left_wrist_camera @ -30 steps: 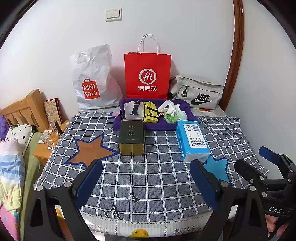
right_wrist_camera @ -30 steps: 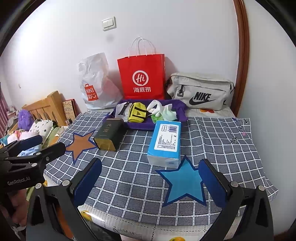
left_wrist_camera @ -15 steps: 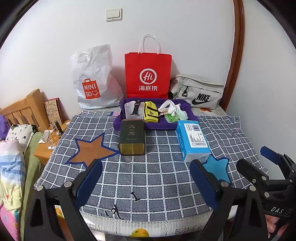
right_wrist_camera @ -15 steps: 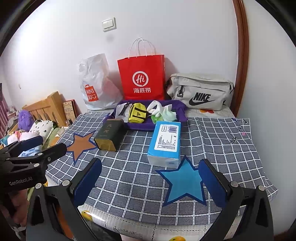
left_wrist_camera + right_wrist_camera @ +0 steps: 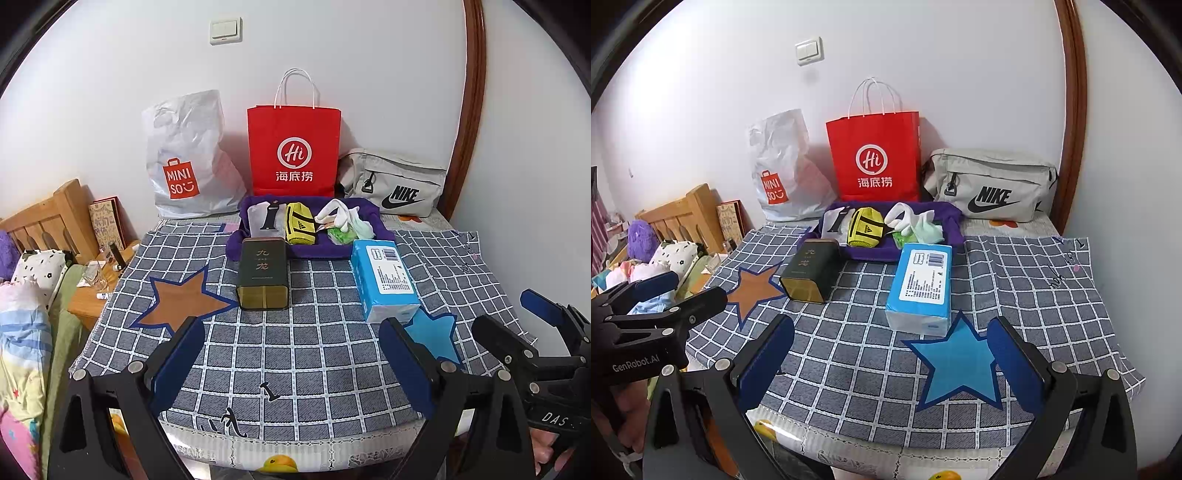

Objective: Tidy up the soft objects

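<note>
Tray (image 5: 258, 251): perhaps four soft items (image 5: 301, 229).

A woven checked cloth (image 5: 317, 343) with a coarse, matt weave covers the surface. The tin (image 5: 263, 273) looks like dark metal with a soft sheen and a gold, shiny end. The tissue pack (image 5: 384, 277) is wrapped in glossy blue plastic film. The tray (image 5: 236, 245) is fuzzy purple fabric. The red bag (image 5: 294, 147) is smooth paper, the white bag (image 5: 188, 155) crinkled shiny plastic. The headboard (image 5: 48, 218) is varnished wood.
</note>
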Demonstrator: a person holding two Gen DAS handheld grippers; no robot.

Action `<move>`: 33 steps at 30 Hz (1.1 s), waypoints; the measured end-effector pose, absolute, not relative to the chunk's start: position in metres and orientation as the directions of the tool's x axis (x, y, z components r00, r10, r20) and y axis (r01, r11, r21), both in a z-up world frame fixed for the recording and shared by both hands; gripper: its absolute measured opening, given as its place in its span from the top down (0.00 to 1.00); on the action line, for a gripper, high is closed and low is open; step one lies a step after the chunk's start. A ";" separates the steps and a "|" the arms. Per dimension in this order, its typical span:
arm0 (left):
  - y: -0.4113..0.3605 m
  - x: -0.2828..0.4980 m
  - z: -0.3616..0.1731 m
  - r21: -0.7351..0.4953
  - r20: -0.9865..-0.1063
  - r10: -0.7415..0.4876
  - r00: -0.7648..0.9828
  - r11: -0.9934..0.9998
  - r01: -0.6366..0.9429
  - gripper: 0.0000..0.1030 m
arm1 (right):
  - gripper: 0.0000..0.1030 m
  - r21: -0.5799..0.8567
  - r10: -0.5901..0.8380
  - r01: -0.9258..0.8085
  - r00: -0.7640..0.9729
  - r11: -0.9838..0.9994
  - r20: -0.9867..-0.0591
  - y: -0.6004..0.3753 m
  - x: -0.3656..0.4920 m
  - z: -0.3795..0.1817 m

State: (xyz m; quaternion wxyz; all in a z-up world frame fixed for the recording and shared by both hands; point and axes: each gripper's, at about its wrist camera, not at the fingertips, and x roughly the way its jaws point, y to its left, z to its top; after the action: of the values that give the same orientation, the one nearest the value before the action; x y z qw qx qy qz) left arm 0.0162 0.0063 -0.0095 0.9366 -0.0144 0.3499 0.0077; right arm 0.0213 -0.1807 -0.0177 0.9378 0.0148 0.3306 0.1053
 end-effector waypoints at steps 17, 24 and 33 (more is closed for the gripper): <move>0.006 0.016 -0.009 -0.022 -0.655 0.004 0.756 0.999 -0.024 0.07 | 0.00 0.096 0.207 -0.189 0.763 0.977 -0.613 -0.180 0.021 -0.012; 0.006 0.016 -0.009 -0.022 -0.655 0.005 0.756 0.999 -0.026 0.07 | 0.00 0.095 0.208 -0.190 0.764 0.977 -0.611 -0.180 0.021 -0.012; 0.006 0.016 -0.009 -0.021 -0.654 0.003 0.756 1.000 -0.023 0.07 | 0.00 0.095 0.207 -0.189 0.765 0.977 -0.609 -0.181 0.020 -0.012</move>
State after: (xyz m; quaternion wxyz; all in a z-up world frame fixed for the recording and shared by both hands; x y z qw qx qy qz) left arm 0.0159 0.0064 -0.0091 0.9370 -0.0140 0.3490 0.0070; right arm 0.0205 -0.1808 -0.0119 0.9394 0.0141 0.3259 0.1055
